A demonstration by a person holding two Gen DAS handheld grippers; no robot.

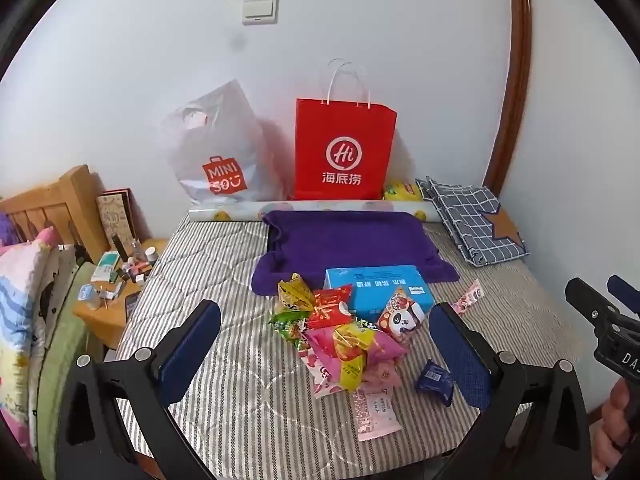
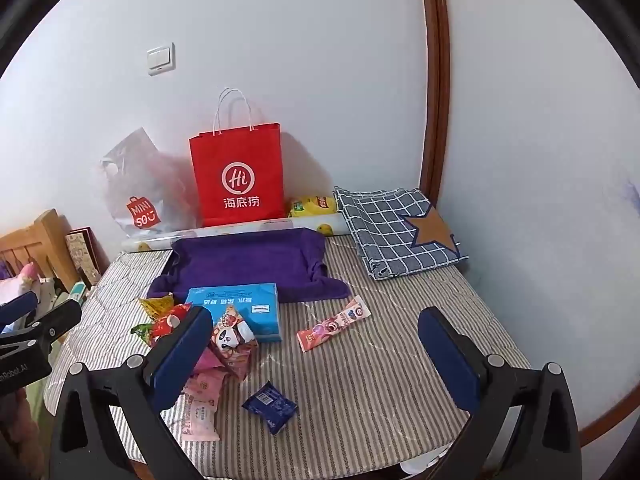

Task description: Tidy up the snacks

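The loose heap of small foil and plastic snack packets point(image 1: 340, 332), red, green, yellow and pink, lies on the grey-striped quilted mattress point(image 1: 224, 280) of a bed, piled against the near edge of a flat light-blue cardboard box point(image 1: 380, 290). It sits ahead of and below the left gripper point(image 1: 326, 354), framed almost squarely between its blue-padded fingers point(image 1: 192, 356), which stand spread wide with nothing in them. The right gripper point(image 2: 316, 358) is equally wide and empty; from its view the heap falls behind its left finger, so the left hand looks the nearer to the pile. Two strays lie apart on that side: a small dark-blue square packet point(image 2: 270, 404) just ahead between the right fingers, and a long pink stick-shaped wrapper point(image 2: 334, 324) farther out, its long axis running diagonally from near-left to far-right, well clear of the box. A pale pink flat sachet point(image 1: 376, 412) lies nearest of all, lengthways toward the left camera. Beyond the box a purple towel point(image 1: 348, 244) is spread, then a red paper carrier bag point(image 1: 344, 150) standing upright against the wall beside a white plastic shopping bag point(image 1: 218, 148); I judge the red bag a likely home for the snacks. Bare mattress lies around the strays; its near edge runs just below the fingers, and a wooden bedside stand point(image 1: 104, 316) crowds the left.
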